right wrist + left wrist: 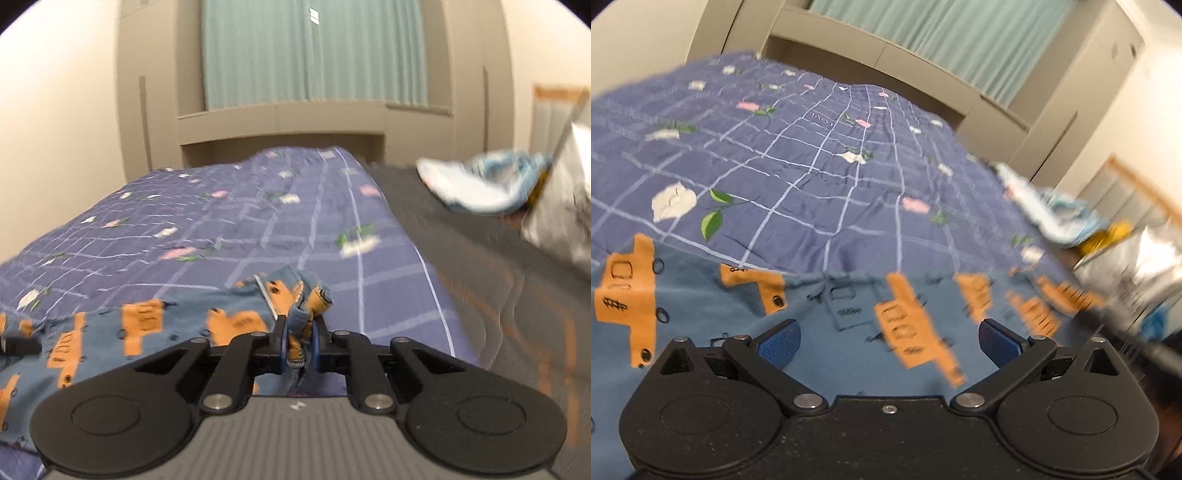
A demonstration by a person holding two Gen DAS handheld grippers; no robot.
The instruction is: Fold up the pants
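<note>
Nearest us, both views are cut off along the bottom by the black bodies of our tools, so whatever lies directly beneath them stays hidden. Our left gripper (888, 341) stands spread wide over the pants (820, 314), its blue pads (779, 341) well apart with nothing pinched between them. Our right gripper (298, 341) is clenched on a bunched-up edge of the pants (173, 325) — a wad of blue cloth pokes up between its pads, and what part of the garment that edge is, we cannot tell.

The pants are soft blue fabric printed with orange blocky shapes and small dark doodles. They lie spread across the near end of the bed, on a purple-blue quilt (798, 155) with a pale grid and small flowers. In the left view their right-hand part smears into blur.

Further off, to the right of the quilt, we see a dark grey blanket (461, 236). On it sits a blurred heap of white and light-blue cloth (476, 184) — we cannot make out what it is. A shiny silver thing (565, 206) is cut by the right edge. At the back hangs a pale green curtain (314, 55).
</note>
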